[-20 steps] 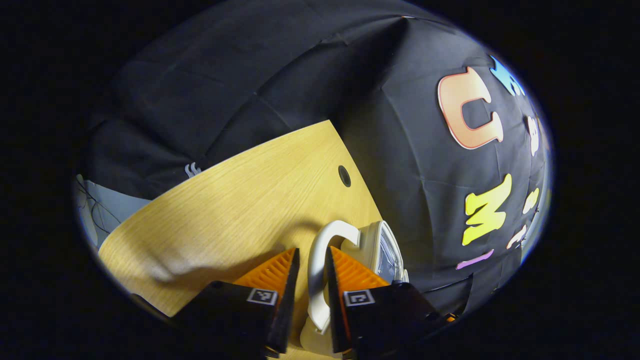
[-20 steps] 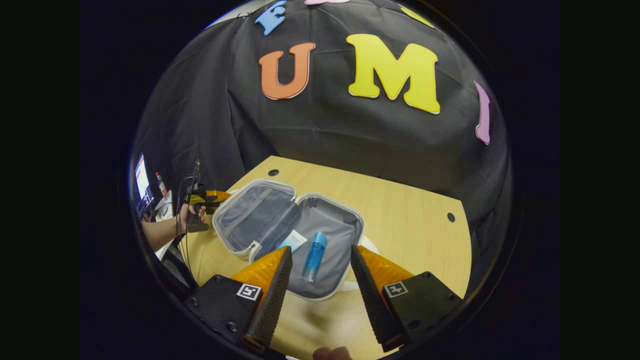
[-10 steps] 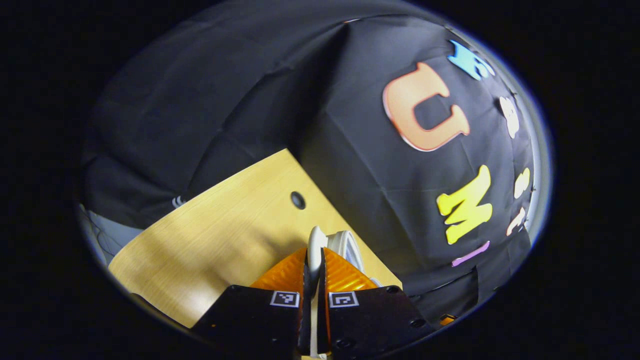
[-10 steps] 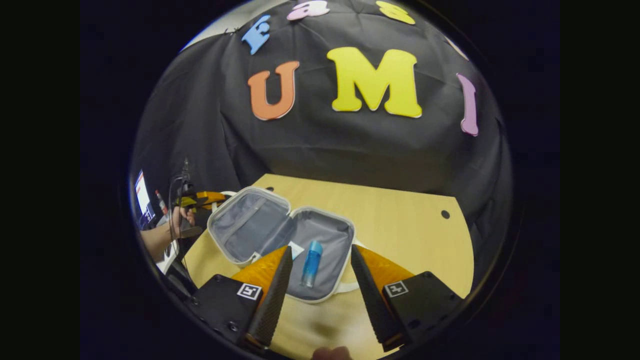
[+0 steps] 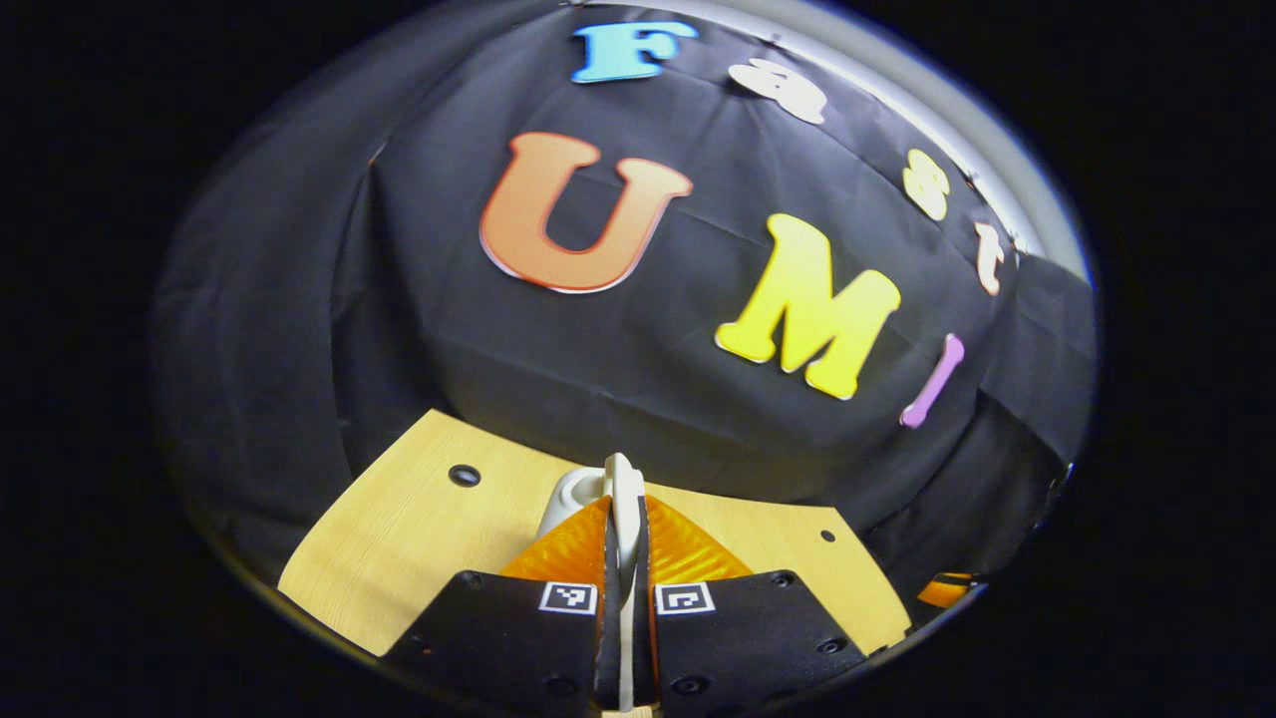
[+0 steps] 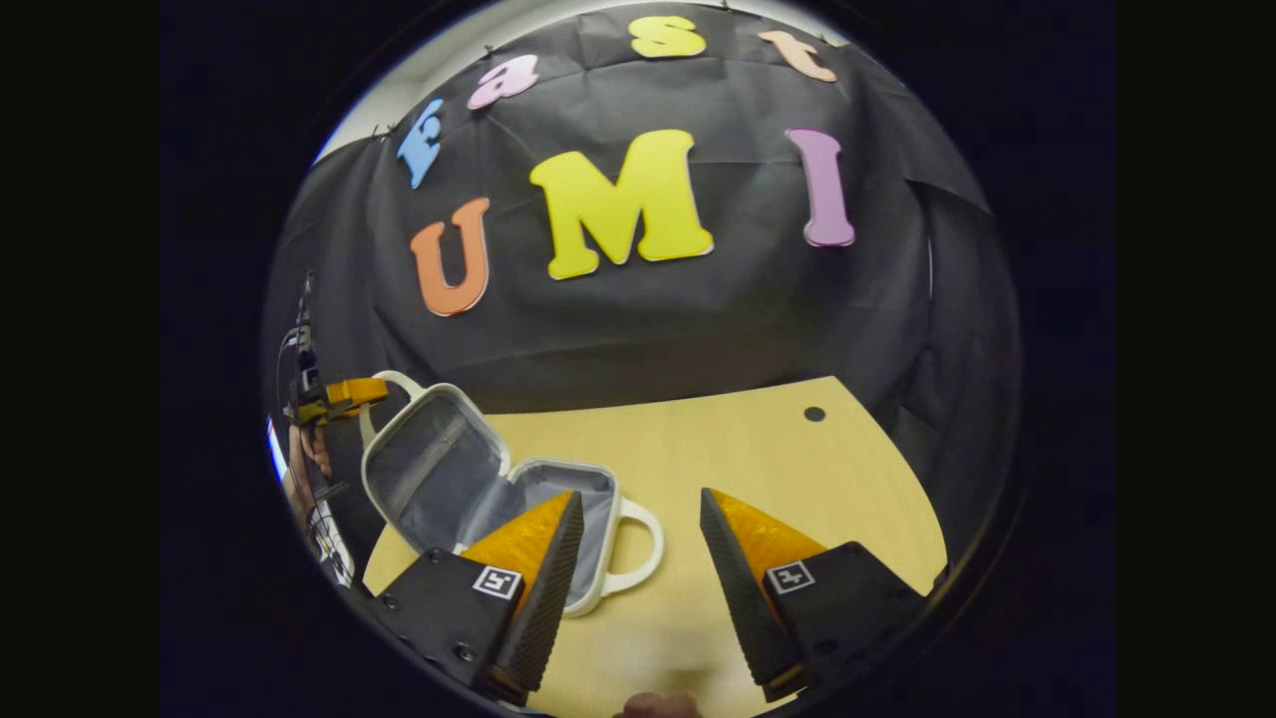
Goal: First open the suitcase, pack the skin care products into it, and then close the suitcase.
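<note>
Between the left hand-held gripper [image 5: 625, 538] fingers: pinched, a smooth white looped handle [image 5: 623, 499]. Ahead of the wide-open right hand-held gripper [image 6: 638, 538]: pale woodgrain surface [image 6: 758, 449], grey-lined suitcase [image 6: 439, 479] half raised.

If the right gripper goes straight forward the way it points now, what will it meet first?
Probably the bare wooden table: the open right gripper aims just right of the suitcase and its white handle. Beyond that is the booth's black cloth wall. Depth is unclear.
</note>
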### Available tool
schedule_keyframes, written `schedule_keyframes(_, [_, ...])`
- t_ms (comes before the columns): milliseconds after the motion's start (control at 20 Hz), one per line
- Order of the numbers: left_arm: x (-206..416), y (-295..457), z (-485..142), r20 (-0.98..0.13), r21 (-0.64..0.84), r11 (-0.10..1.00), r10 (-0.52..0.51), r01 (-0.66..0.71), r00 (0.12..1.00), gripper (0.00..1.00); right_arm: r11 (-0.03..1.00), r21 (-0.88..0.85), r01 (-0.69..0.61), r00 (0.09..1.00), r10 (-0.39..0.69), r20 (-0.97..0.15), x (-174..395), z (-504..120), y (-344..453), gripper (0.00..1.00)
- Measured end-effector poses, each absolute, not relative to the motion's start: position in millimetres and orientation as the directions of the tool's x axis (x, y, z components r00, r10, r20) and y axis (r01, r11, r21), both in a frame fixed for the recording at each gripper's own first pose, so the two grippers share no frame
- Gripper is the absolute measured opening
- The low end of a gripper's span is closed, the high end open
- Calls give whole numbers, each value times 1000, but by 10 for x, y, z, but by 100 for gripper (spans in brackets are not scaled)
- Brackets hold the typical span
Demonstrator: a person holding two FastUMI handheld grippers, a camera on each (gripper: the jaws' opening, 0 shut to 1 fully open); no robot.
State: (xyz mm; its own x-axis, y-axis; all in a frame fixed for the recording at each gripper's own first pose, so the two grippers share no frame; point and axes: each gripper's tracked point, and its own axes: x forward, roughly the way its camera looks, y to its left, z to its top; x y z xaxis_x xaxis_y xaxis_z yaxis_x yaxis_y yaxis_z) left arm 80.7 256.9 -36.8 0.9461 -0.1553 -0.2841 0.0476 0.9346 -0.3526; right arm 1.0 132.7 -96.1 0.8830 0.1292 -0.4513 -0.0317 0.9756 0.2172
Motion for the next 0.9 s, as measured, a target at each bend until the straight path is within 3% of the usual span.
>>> schedule_keyframes(200, [757,1806,-252,-275,-359,927,-211,103,938,7,980,200,22,885,74,-460,-113,-989,944,71])
schedule_keyframes(400, [760,1254,-405,-300,-262,954,-226,148,927,7,981,188,52,887,41,-460,-200,-966,656,71])
schedule_keyframes(900, [737,-65,-1359,-397,-52,946,-313,320,863,7,991,99,95,876,-36,-480,-286,-945,-54,71])
